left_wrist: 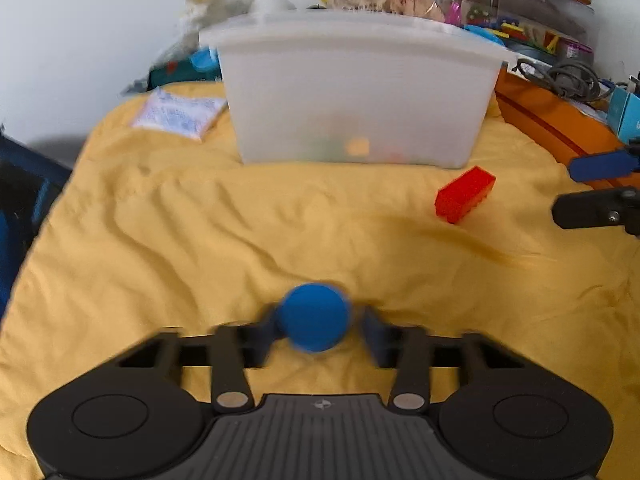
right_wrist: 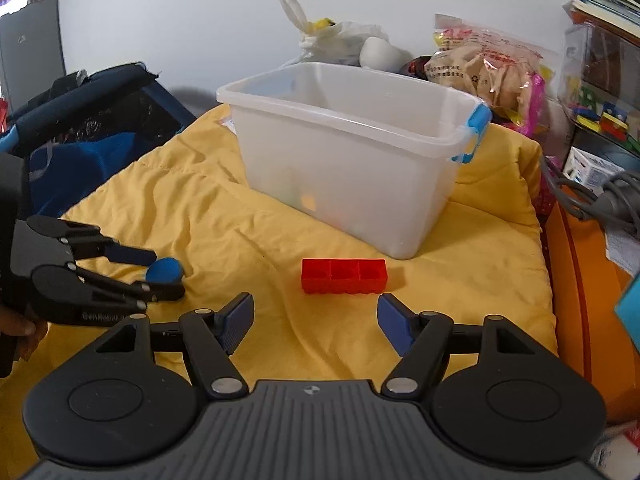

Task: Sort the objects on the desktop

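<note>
Blue round ball (left_wrist: 315, 317) on yellow quilt (left_wrist: 200, 240), near left, between left claw (left_wrist: 318, 326) pads; contact blurred, cannot tell. Red rectangular plastic brick (right_wrist: 344, 275) just beyond right claw (right_wrist: 316, 322), pads apart. Translucent plastic bin (right_wrist: 348, 152) farther back.

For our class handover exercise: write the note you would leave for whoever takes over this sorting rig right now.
Left gripper: jaws around the blue ball on the yellow cloth; firm grip unclear.
Right gripper: open, empty, just short of the red brick.
Clear bin: behind both, some coloured pieces already visible inside.
Left to do: secure the ball, pick up the brick, drop both in the bin.
</note>
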Demonstrator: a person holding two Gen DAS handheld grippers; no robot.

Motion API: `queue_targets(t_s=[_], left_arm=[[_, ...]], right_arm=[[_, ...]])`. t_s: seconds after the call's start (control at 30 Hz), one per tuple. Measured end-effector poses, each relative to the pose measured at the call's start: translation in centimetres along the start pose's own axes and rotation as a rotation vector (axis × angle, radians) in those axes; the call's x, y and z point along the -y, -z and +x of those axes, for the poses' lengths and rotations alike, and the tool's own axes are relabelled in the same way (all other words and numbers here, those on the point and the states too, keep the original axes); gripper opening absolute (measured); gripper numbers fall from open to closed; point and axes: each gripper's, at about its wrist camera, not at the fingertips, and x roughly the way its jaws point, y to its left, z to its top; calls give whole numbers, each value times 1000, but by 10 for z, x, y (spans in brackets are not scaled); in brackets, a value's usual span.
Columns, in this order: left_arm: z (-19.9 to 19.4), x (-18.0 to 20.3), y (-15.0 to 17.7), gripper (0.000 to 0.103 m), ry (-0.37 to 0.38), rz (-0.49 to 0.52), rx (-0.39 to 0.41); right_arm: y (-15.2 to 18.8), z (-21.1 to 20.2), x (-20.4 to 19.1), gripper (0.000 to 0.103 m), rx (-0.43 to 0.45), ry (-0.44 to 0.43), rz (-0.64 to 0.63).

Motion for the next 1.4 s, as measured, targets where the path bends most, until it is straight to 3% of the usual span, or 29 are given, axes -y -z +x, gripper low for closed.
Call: queue_targets(t_s=[0.07,0.13,0.27,0.4,0.47,0.57,0.67,0.8,0.93,1.0,1.1,1.13,1.2,1.23,1.3,1.4], left_arm=[[-3,1,-1,42,24,5,-1],[-9,6,1,42,36,27,-6],[-21,19,14,42,75,46,-40],[-33,31,26,42,95,64,-44],[-35,33,29,42,92,65,-46],[-38,34,29,42,94,62,-47],[-42,32,29,42,93,55,-41],[-43,31,32,42,109,53,-49],[-42,35,38,42,118,99,-53],[-41,35,38,42,120,107,-54],[-40,35,37,42,124,117,-55],[-41,35,37,42,122,121,-55],[-41,36,38,42,118,127,-53],[-42,37,38,42,117,131,-52],[-43,36,39,42,118,131,-49],[-43,35,40,42,123,128,-48]], right_arm=[[-2,11,-3,71,-14,16,-83],[-2,26,-9,71,-21,46,-244],[1,60,-15,62,-85,61,-572],[-10,91,-13,62,-141,-14,-644],[-19,103,-9,62,-133,-30,-602],[-30,116,-5,42,-174,3,-496],[-29,99,-14,38,-184,7,-445],[-14,42,-24,37,-201,-152,-234],[17,18,-5,37,-338,-394,169],[32,22,6,35,-354,-445,324],[44,23,18,35,-305,-174,289],[46,17,23,37,-260,-133,287],[45,6,29,59,-219,-92,312],[43,-1,27,62,-228,-47,298],[38,-9,12,60,-263,-46,241],[35,-34,-29,48,-215,-131,124]])
